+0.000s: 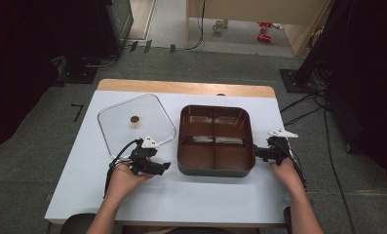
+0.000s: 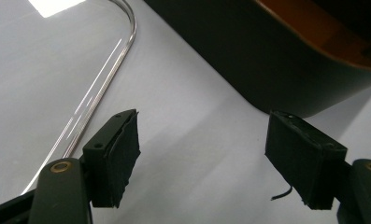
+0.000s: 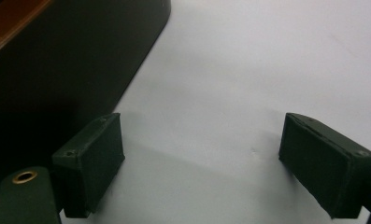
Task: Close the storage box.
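A dark brown tray (image 1: 215, 168) split into several compartments sits in the middle of the white table; its dark outer wall (image 2: 267, 70) shows in the left gripper view and again as the tray wall (image 3: 57, 65) in the right gripper view. A clear square lid (image 1: 135, 122) with a small brass knob (image 1: 134, 119) lies flat to the tray's left. My left gripper (image 1: 164, 167) (image 2: 204, 158) is open just left of the tray's near left corner, over bare table. My right gripper (image 1: 257, 152) (image 3: 204, 163) is open beside the tray's right wall, holding nothing.
The lid's metal rim (image 2: 106, 79) runs close to my left gripper. The table (image 1: 191, 195) has bare room in front of the tray. Its wooden far edge (image 1: 181, 87) lies behind. Cables (image 1: 303, 107) and black stands sit on the floor around.
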